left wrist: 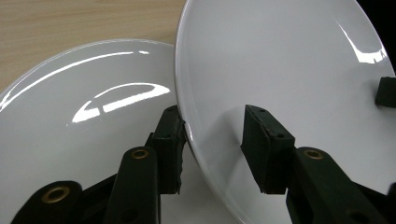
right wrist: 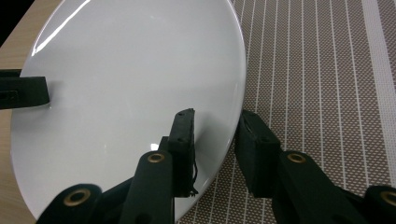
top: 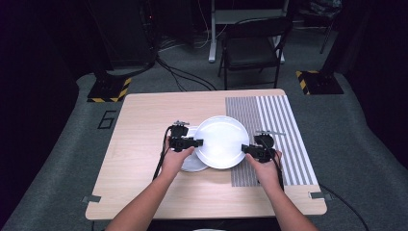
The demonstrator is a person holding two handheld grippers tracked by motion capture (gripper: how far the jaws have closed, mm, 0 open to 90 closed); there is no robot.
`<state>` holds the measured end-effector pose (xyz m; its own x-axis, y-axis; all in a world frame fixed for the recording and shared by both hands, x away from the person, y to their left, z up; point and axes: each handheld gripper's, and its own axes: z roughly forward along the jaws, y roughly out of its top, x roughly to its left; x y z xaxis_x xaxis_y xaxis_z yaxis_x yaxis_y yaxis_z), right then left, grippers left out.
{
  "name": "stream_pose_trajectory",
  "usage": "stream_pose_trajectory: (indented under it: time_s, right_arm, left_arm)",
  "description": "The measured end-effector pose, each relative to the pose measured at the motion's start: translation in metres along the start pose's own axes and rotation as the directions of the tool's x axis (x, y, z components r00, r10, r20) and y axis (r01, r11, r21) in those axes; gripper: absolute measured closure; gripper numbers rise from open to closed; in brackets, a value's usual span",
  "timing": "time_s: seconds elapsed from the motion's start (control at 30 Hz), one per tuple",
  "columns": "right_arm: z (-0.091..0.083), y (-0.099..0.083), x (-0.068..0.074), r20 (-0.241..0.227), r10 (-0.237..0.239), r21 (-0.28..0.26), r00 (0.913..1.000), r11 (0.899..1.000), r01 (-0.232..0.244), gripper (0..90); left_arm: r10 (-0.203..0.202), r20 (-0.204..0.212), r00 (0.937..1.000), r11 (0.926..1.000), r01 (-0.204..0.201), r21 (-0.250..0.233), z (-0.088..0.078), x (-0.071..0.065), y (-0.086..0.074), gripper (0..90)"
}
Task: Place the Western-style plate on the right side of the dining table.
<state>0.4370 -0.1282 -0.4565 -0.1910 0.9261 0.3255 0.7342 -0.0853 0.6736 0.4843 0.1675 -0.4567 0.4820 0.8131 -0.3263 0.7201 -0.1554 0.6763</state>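
A large white plate (top: 221, 142) hangs tilted over the middle of the table, held at two opposite rims. My left gripper (top: 197, 142) is shut on its left rim, one jaw under the plate (left wrist: 280, 60) and one on top, seen up close at the left gripper (left wrist: 215, 126). My right gripper (top: 246, 149) is shut on the right rim, again seen at the right gripper (right wrist: 217, 126) astride the plate (right wrist: 130, 84). A second white plate (top: 191, 163) lies on the wood below and to the left, partly covered by the first, and shows as the lower plate (left wrist: 84, 116).
A brown and white striped placemat (top: 284, 139) covers the right part of the wooden table (top: 144, 144), under the held plate's right edge (right wrist: 317, 93). A black folding chair (top: 252, 48) stands beyond the far edge.
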Motion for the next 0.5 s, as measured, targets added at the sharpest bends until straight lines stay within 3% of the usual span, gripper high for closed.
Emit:
stream_pose_trajectory:
  time_s: [0.23, 0.5]
  right_arm:
    - [-0.0052, 0.0092, 0.0011, -0.012, 0.007, -0.022, 0.9999, 1.0, -0.007, 68.4]
    - [-0.0051, 0.006, -0.0003, -0.012, 0.01, -0.015, 0.9999, 1.0, -0.01, 68.3]
  left_arm:
    - [-0.02, 0.005, 0.9998, 0.9997, 0.02, -0.012, -0.002, -0.0005, 0.0048, 59.2]
    - [-0.01, 0.0, 0.9999, 0.9999, 0.01, -0.008, -0.002, -0.0025, 0.0066, 60.0]
